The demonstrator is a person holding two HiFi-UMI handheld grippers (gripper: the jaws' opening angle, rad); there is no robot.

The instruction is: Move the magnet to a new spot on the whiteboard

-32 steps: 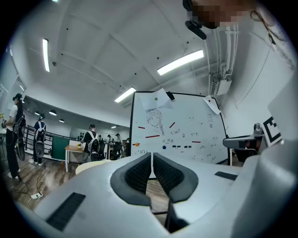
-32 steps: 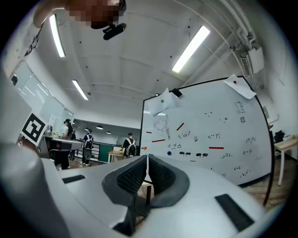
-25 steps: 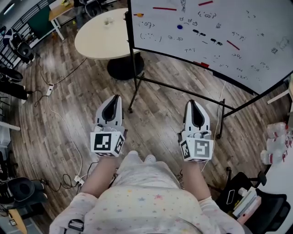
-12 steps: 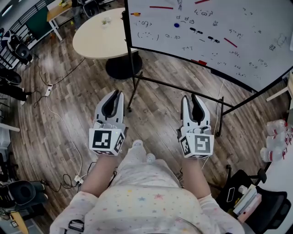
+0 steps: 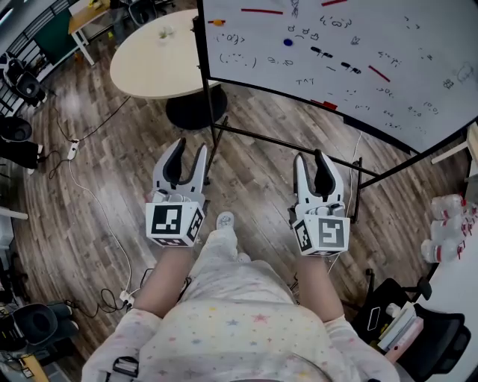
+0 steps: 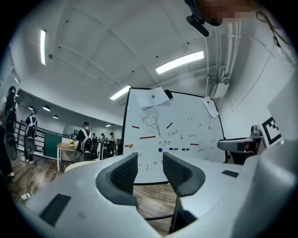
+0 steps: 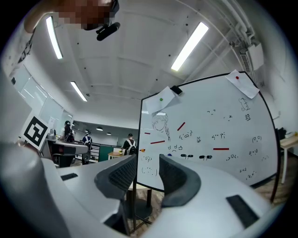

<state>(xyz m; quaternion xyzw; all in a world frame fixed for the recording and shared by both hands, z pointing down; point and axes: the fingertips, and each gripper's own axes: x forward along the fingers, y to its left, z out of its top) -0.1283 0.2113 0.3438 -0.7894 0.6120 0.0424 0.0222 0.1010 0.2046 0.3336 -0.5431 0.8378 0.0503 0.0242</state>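
The whiteboard stands ahead on a black frame, covered with small drawings. Several magnets sit on it: a blue round one, an orange one, red bars and black pieces. In the left gripper view the blue magnet and orange magnet show beyond the jaws; a green one pins a paper higher up. My left gripper and right gripper hang low in front of me, well short of the board. Both are open, with nothing between their fingers.
A round beige table stands left of the board. The board's black stand legs reach toward me on the wooden floor. Cables trail at left, office chairs beyond. A desk edge with bottles is at right. People stand far off.
Both grippers' jaws have spread apart from nearly together to open. The view has shifted slightly, with the board and table sliding left.
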